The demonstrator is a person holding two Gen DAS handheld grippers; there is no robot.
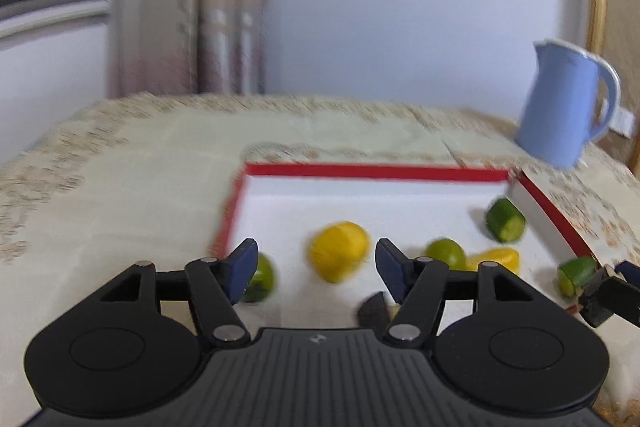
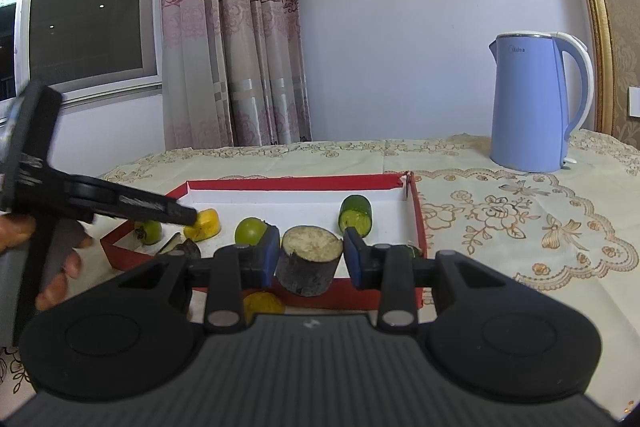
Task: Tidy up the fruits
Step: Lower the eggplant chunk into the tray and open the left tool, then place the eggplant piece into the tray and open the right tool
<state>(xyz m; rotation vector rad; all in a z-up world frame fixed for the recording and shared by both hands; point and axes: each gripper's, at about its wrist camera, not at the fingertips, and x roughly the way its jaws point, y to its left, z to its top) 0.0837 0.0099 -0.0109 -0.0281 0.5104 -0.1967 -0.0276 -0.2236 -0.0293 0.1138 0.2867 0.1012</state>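
On my left wrist view, blurred by movement, my left tongs [image 1: 316, 267] stand about half open with nothing between the pads. Just past them the yellow fruit [image 1: 338, 251] lies free on the white floor of the red-edged box [image 1: 372, 171], touching neither pad. A green lime [image 1: 262, 277] sits partly behind the left pad. Further right in the box lie another lime [image 1: 446, 253], a yellow piece [image 1: 498, 259] and a cut green cucumber chunk [image 1: 505, 220] near the right wall. At the far right edge, my other tongs appear with a green piece [image 1: 576, 275] just beside them; I cannot tell what that piece is.

On my right wrist view, a hand [image 2: 60, 267] holds the left tongs at the far left, their tips at the yellow fruit in the box. In the middle, my right tongs [image 2: 310, 255] are closed narrow on a dark-skinned, pale-topped eggplant chunk [image 2: 308, 259], both pads pressing its sides, held over the box's near edge. A blue kettle [image 2: 532, 103] stands on the tablecloth [image 2: 520, 227] to the right.
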